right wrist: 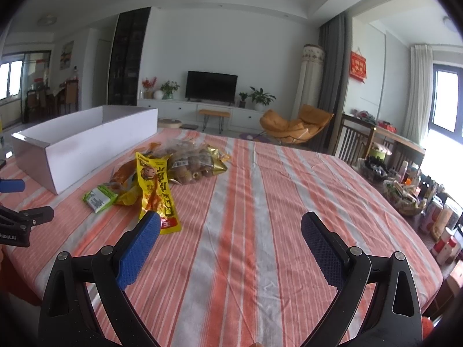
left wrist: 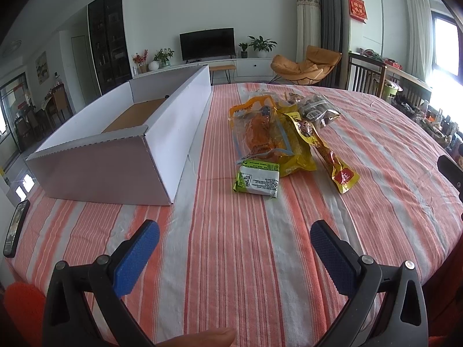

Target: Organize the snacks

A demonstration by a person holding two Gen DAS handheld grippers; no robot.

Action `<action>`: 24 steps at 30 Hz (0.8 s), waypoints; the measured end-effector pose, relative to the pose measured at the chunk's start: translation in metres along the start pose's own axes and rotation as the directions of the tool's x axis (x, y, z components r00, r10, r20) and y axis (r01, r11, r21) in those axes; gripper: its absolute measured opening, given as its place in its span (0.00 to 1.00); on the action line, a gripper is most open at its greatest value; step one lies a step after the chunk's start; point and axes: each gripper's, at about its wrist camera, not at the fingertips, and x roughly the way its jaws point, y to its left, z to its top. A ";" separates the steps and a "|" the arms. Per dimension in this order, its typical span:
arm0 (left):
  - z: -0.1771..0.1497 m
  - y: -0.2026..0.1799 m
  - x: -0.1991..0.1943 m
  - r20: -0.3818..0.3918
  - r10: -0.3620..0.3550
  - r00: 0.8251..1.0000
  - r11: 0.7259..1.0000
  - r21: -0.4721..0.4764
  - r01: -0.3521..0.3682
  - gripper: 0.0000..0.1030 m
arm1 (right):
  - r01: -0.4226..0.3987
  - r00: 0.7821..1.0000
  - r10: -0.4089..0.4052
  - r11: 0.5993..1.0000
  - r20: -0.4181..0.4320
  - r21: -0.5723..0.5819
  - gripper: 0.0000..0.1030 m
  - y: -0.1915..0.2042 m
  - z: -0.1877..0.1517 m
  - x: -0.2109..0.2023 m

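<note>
While both grippers, left gripper (left wrist: 234,248) and right gripper (right wrist: 230,244), gape empty, the light, crinkly, slippery snack packets (left wrist: 277,136) look best pinched by their flat sealed edges.

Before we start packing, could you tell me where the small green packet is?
The green packet lies on the striped tablecloth, nearest the camera in the snack pile, right of the white box.

Beside one white box (left wrist: 115,133), five snack packs are lying in a heap on the cloth (left wrist: 231,260): one green pack (left wrist: 257,180), one orange pouch (left wrist: 259,128), two yellow packs (left wrist: 301,153) (left wrist: 332,159), one clear bag of brown sweets (left wrist: 315,107). One phone (left wrist: 16,228) is sitting left of the box.
</note>
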 end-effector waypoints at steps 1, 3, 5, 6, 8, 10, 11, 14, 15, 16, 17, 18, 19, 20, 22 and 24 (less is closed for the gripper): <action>0.000 0.000 0.000 -0.001 -0.001 1.000 1.000 0.000 0.001 1.00 | 0.000 1.000 0.000 1.000 0.000 0.000 0.96 0.000 0.000 0.000; 0.001 0.000 0.000 -0.001 0.000 1.000 1.000 0.001 0.000 1.00 | 0.000 1.000 0.000 1.000 0.002 0.000 0.96 -0.001 0.000 0.000; 0.000 0.000 0.000 0.002 0.001 1.000 1.000 0.002 -0.001 1.00 | 0.000 1.000 0.000 1.000 0.003 0.002 0.96 -0.001 -0.001 0.001; 0.000 0.000 0.000 0.004 0.002 1.000 1.000 0.003 -0.002 1.00 | 0.000 1.000 0.000 1.000 0.002 0.002 0.96 -0.001 -0.001 0.000; 0.000 0.001 0.001 0.007 0.001 1.000 1.000 0.003 -0.001 1.00 | -0.002 1.000 0.002 1.000 -0.002 0.002 0.96 -0.001 -0.001 0.001; 0.000 0.001 0.002 0.005 0.000 1.000 1.000 0.002 0.000 1.00 | -0.002 1.000 0.002 1.000 -0.004 -0.001 0.96 0.000 -0.001 0.001; 0.000 0.001 0.002 0.004 -0.001 1.000 1.000 0.002 0.001 1.00 | -0.002 1.000 0.002 1.000 -0.003 -0.003 0.96 0.000 -0.002 0.001; 0.000 0.002 0.002 0.003 0.000 1.000 1.000 0.004 0.000 1.00 | -0.002 1.000 0.002 1.000 -0.001 -0.007 0.96 0.001 -0.002 0.001; 0.000 0.001 0.001 0.003 0.000 1.000 1.000 0.003 0.000 1.00 | -0.002 1.000 0.002 1.000 -0.001 -0.006 0.96 0.001 -0.002 0.001; 0.000 0.002 0.001 0.004 0.001 1.000 1.000 0.003 -0.001 1.00 | -0.003 1.000 0.003 1.000 -0.002 -0.005 0.96 0.001 -0.002 0.002; 0.000 0.001 0.001 0.004 0.000 1.000 1.000 0.003 -0.001 1.00 | -0.002 1.000 0.002 1.000 -0.003 -0.006 0.96 0.002 -0.002 0.001; 0.000 0.001 0.001 0.004 0.000 1.000 1.000 0.003 0.000 1.00 | -0.003 1.000 0.003 1.000 -0.004 -0.005 0.96 0.002 -0.002 0.001; 0.000 0.002 0.002 0.003 0.000 1.000 1.000 0.003 0.000 1.00 | -0.003 1.000 0.003 1.000 -0.006 -0.005 0.96 0.003 -0.002 0.002; 0.000 0.001 0.002 0.003 0.000 1.000 1.000 0.003 0.000 1.00 | -0.004 1.000 0.003 1.000 -0.006 -0.005 0.96 0.003 -0.002 0.002; -0.001 0.002 0.002 0.001 0.000 1.000 1.000 0.005 0.000 1.00 | -0.004 1.000 0.004 1.000 -0.007 -0.006 0.96 0.003 -0.002 0.002; -0.001 0.002 0.002 -0.002 0.001 1.000 1.000 0.007 -0.001 1.00 | -0.006 1.000 0.006 1.000 -0.009 -0.007 0.96 0.003 -0.003 0.003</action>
